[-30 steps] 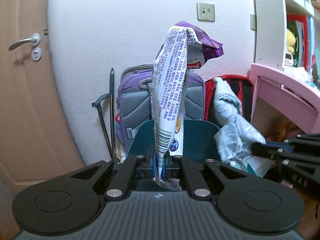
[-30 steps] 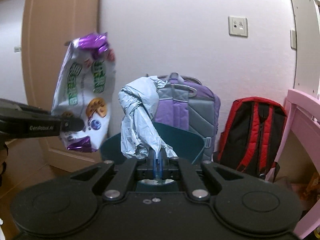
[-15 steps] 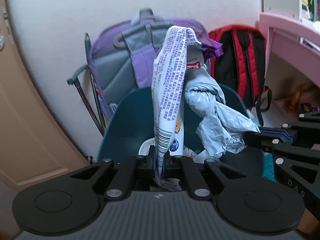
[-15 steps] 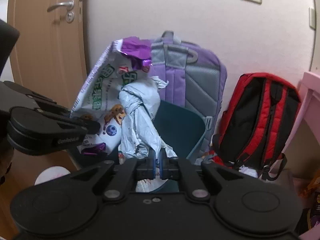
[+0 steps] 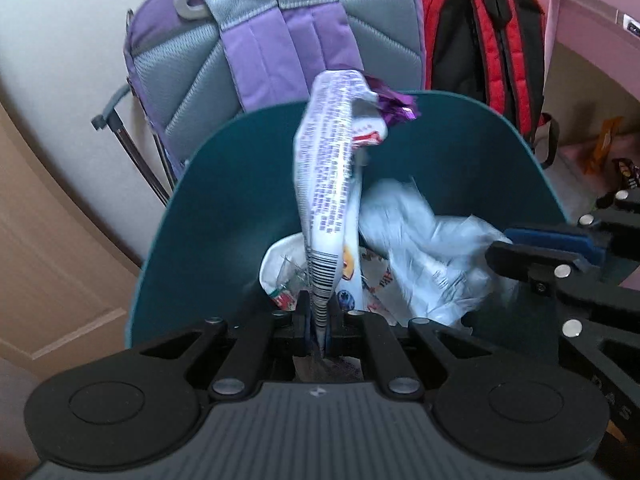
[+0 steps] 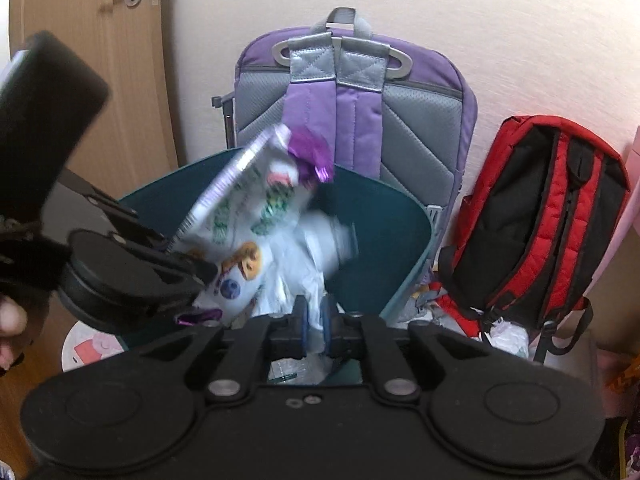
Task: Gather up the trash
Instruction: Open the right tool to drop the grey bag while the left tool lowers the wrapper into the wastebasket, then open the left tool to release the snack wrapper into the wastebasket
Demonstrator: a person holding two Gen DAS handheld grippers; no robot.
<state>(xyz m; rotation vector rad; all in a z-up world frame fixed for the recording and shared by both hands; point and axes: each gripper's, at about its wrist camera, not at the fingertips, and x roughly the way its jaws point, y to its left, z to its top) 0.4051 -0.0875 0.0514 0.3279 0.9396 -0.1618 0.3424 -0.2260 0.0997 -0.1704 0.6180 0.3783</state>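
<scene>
A teal trash bin [image 5: 224, 208] stands open below both grippers; it also shows in the right wrist view [image 6: 384, 216]. My left gripper [image 5: 318, 330] is shut on a white and purple snack bag [image 5: 332, 184], held upright over the bin. The bag also shows in the right wrist view [image 6: 256, 216]. My right gripper [image 6: 315, 322] has its fingers slightly parted around a crumpled grey plastic bag [image 6: 316, 248], which is blurred and hangs into the bin. That bag lies low in the bin in the left wrist view [image 5: 436, 260]. Other wrappers lie at the bin's bottom.
A purple and grey backpack [image 6: 356, 112] leans on the wall behind the bin. A red and black backpack [image 6: 540, 216] stands to its right. A wooden door [image 6: 92, 64] is at the left. A pink desk [image 5: 592, 32] is at the right.
Both grippers have moved down and closer to the bin. The right fingers have parted and the grey plastic bag has dropped lower into the bin. The left still grips the snack bag.
</scene>
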